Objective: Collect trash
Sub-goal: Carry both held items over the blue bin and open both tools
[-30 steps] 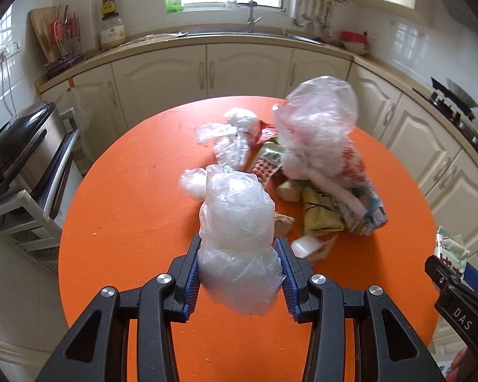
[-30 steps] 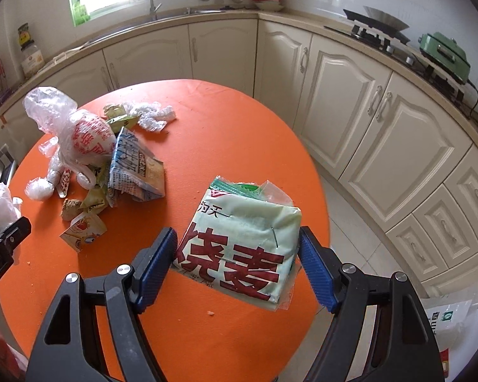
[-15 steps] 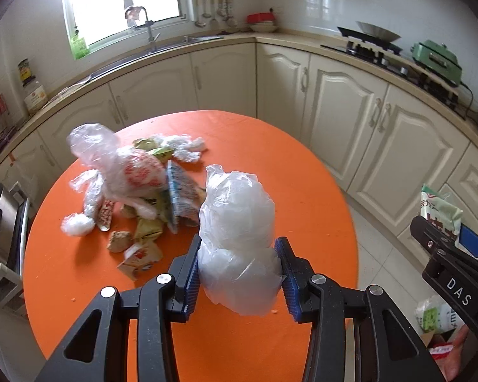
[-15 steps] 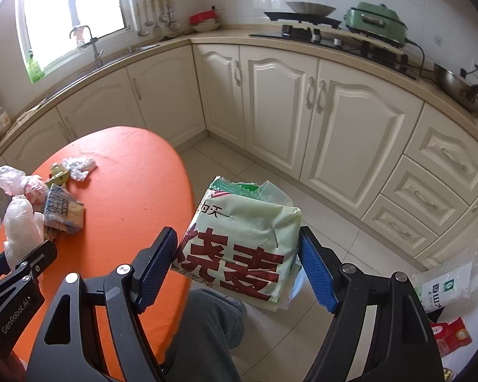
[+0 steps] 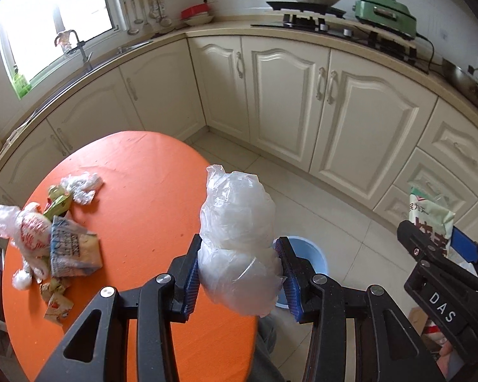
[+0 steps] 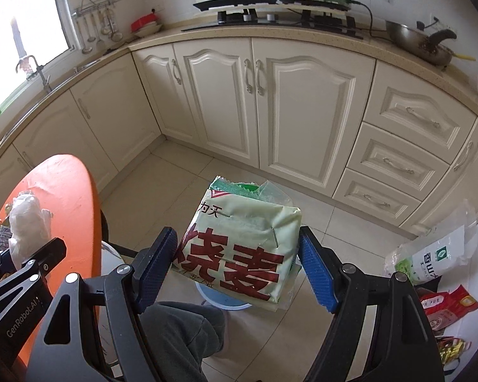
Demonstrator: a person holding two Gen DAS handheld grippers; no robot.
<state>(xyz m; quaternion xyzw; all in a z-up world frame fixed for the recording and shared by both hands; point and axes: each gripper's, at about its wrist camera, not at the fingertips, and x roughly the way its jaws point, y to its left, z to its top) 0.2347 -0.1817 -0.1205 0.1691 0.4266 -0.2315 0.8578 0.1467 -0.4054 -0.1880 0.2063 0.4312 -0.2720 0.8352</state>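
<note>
Since a second ago we have swung both grippers off the orange table [image 5: 149,191] toward the floor, so the blue bin [image 5: 306,251] now shows below them where tabletop lay before.

Taking that bin as our landmark and reading left to right: well to its left, on the table, the leftover trash pile [image 5: 47,238] sits by the table's far left edge, with a crumpled clear wrapper [image 5: 81,186] just behind it. Our left gripper [image 5: 239,273] hangs at the table's right edge, just in front of the bin, its blue pads squeezed against both sides of a clear plastic bag [image 5: 237,238]; the bag stands upright between them and hides most of the bin in this view.

From the right wrist view, our right gripper [image 6: 235,261] is clamped on a pale green food packet [image 6: 239,242] printed with large red characters, held above the bin [image 6: 223,299], whose rim peeks out beneath the packet. A grey-trousered leg [image 6: 188,334] sits just in front of the bin. Well to the bin's right, a white rice bag [image 6: 436,251] and a red packet [image 6: 446,305] lie on the floor tiles.
</note>
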